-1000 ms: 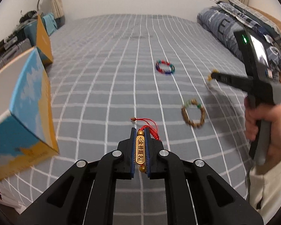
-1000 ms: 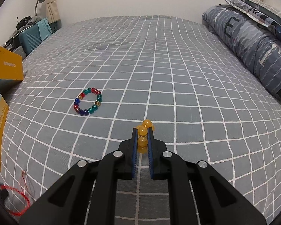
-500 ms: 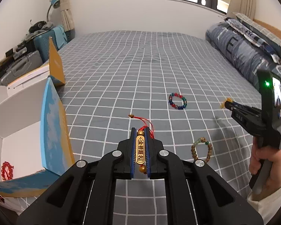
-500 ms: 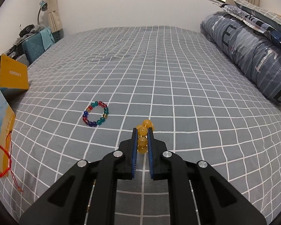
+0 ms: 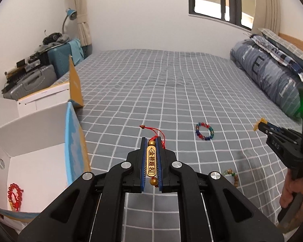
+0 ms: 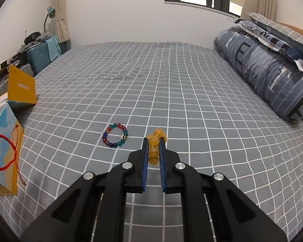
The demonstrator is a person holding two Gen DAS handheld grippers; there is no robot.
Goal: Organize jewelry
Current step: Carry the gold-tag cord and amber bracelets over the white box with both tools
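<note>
My left gripper point(image 5: 151, 141) is shut on a gold charm on a red cord point(image 5: 151, 161), held above the bed. My right gripper point(image 6: 153, 141) is shut on a yellow bead bracelet point(image 6: 154, 143); it also shows in the left wrist view point(image 5: 261, 126). A multicoloured bead bracelet point(image 6: 115, 135) lies on the bed, also seen in the left wrist view point(image 5: 204, 131). A brown bead bracelet point(image 5: 231, 176) lies partly hidden behind my left gripper. An open white box point(image 5: 36, 121) at the left holds a red bead bracelet point(image 5: 15, 196).
The grey checked bed point(image 5: 171, 92) stretches ahead. A rolled blue duvet and pillows point(image 6: 272, 68) lie along the right. An orange box flap point(image 5: 75, 84) stands at the bed's left edge. Suitcases and clutter point(image 5: 36, 74) sit beyond it.
Both grippers have risen and tilted up, so the bed looks farther away. The open box with the red bracelet inside has come into the left wrist view.
</note>
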